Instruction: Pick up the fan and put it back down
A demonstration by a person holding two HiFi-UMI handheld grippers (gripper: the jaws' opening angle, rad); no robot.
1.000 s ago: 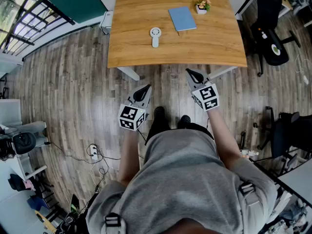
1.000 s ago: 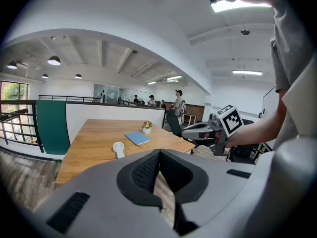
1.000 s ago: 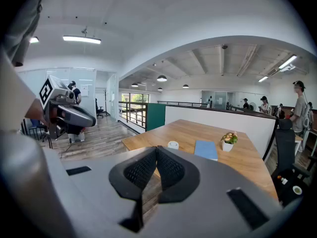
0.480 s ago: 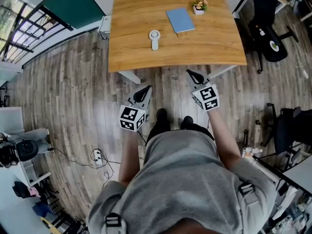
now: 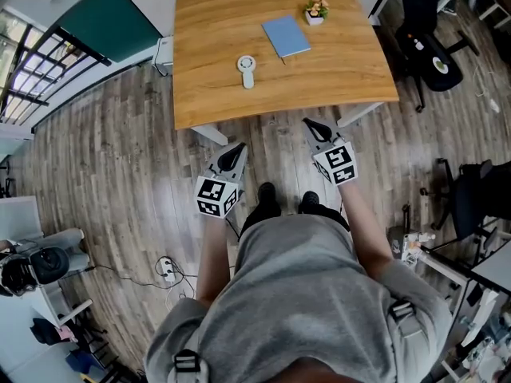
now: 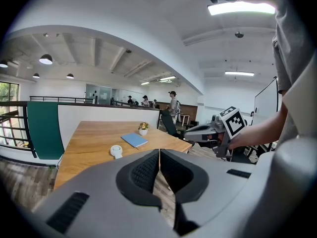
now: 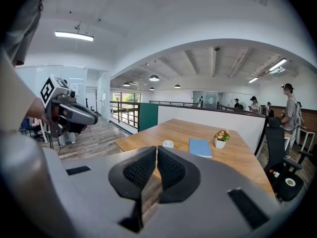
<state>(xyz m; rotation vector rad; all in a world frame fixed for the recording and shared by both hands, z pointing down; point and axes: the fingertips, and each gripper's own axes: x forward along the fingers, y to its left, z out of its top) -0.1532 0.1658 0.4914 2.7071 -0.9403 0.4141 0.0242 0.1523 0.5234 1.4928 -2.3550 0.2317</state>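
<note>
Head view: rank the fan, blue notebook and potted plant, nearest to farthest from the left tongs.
1. Fan, toward the table's near edge, closest to the left tongs.
2. Blue notebook, mid-table, further right.
3. Potted plant, far right.

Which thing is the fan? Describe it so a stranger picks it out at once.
Start at the light-brown wooden table in front of the person. Of the three things on it, the small white fan lies nearest the person, left of the flat blue notebook and the little potted plant. It alone has a round head on a short handle.
</note>
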